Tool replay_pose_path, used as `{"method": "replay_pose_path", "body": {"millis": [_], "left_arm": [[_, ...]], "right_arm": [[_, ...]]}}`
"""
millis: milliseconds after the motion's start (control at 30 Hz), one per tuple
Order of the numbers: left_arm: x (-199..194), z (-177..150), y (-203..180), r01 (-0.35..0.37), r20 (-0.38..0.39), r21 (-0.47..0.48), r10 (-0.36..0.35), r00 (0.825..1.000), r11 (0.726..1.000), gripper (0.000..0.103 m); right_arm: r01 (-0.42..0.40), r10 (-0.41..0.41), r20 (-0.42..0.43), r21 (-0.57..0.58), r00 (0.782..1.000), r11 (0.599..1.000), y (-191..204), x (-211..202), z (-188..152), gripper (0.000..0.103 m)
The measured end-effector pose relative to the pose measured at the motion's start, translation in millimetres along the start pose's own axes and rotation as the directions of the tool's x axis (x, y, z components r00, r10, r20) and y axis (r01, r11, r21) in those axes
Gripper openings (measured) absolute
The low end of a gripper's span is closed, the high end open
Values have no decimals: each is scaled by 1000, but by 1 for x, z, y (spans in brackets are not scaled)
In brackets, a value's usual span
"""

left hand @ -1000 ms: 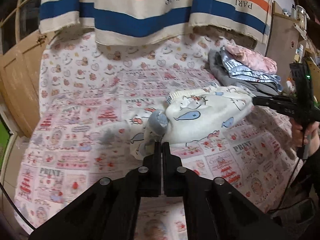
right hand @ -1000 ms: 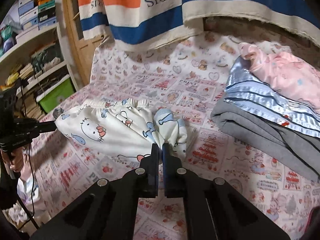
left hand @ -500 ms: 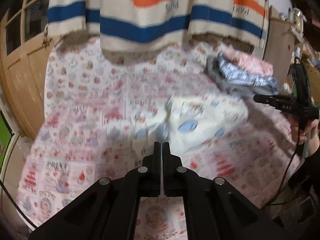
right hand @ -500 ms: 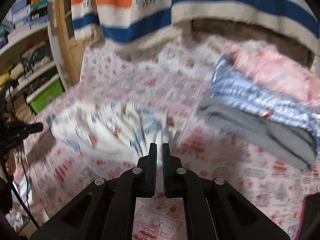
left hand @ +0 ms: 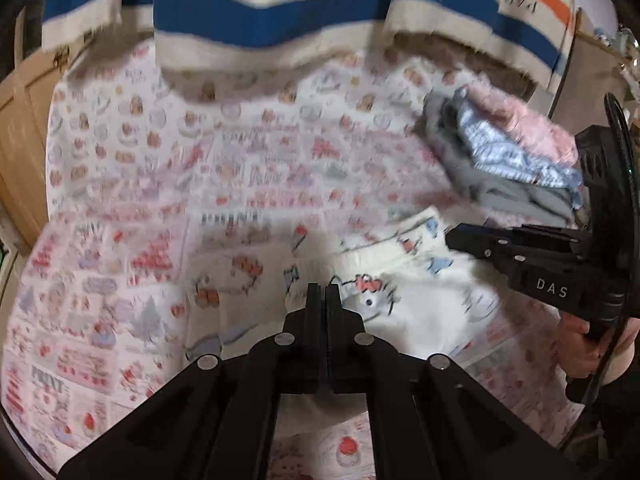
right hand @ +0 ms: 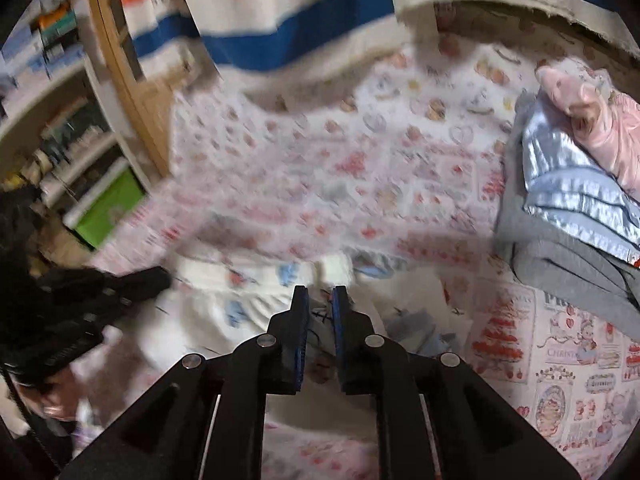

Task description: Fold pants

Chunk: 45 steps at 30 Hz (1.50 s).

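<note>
The white pants (left hand: 424, 292) with cartoon cat and whale prints lie in a folded bundle on the patterned bedsheet (left hand: 200, 184). They also show in the right wrist view (right hand: 248, 304). My left gripper (left hand: 324, 292) is shut and empty, just above the bundle's near edge. My right gripper (right hand: 320, 296) has its fingers a narrow gap apart, over the pants' waistband, with nothing between them. The right gripper (left hand: 472, 240) shows in the left wrist view, at the bundle's far right. Both views are blurred.
A stack of folded clothes (right hand: 572, 208), grey, blue and pink, sits at the right of the bed; it also shows in the left wrist view (left hand: 508, 160). A striped blanket (left hand: 272, 12) hangs at the back. Shelves and a green box (right hand: 108, 208) stand left of the bed.
Both grippers have moved forward and down towards the pants. The right gripper's fingers have parted slightly. The pants now lie closer under both grippers.
</note>
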<state>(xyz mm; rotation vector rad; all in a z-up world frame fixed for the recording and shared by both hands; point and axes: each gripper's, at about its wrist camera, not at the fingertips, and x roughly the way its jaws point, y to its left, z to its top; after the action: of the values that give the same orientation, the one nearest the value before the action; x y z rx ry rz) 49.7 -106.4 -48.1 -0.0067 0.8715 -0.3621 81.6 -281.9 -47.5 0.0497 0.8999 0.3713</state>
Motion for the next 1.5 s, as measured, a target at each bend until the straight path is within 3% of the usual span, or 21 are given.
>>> {"method": "replay_pose_path", "body": {"millis": [200,400,467,533,733,833,900,967,1100,1233,1500], "left_arm": [[7,-10,1,5,-7,6,-5,1000,1000,2],[-3,-13,3,19,41,14,-20,999,1000,2],[-13,-13,4,26,62,-1,-26,998,1000,8],[-25,-13,6,11,96,-10,-10,995,1000,26],[-54,-13,12,-50,182,-39,57,982,998,49],[-63,-14,15,-78,206,-61,89,974,995,65],[-68,-17,18,-86,215,-70,99,972,994,74],[-74,-20,17,-100,237,-71,114,965,992,80],[-88,-27,10,-125,300,-55,136,944,991,103],[-96,-32,4,-151,336,-39,156,929,988,103],[-81,-36,11,-153,279,-86,171,945,984,103]], "right_arm": [[-15,15,3,-1,1000,1000,-6,6,-9,12],[-21,21,41,-14,999,1000,-6,-3,-10,12],[-36,35,52,19,998,999,-12,-13,-9,12],[-36,34,68,34,997,999,-16,-24,-9,19],[40,-48,159,52,986,998,-30,-66,-12,55],[51,-64,191,70,980,996,-38,-81,-12,57],[51,-66,209,77,976,996,-42,-88,-13,69],[47,-67,246,90,967,995,-44,-95,-16,86],[2,-32,272,110,962,994,-49,-101,-21,88],[-19,-14,261,123,965,992,-52,-98,-25,100],[27,-57,229,131,972,991,-55,-88,-32,102]]}}
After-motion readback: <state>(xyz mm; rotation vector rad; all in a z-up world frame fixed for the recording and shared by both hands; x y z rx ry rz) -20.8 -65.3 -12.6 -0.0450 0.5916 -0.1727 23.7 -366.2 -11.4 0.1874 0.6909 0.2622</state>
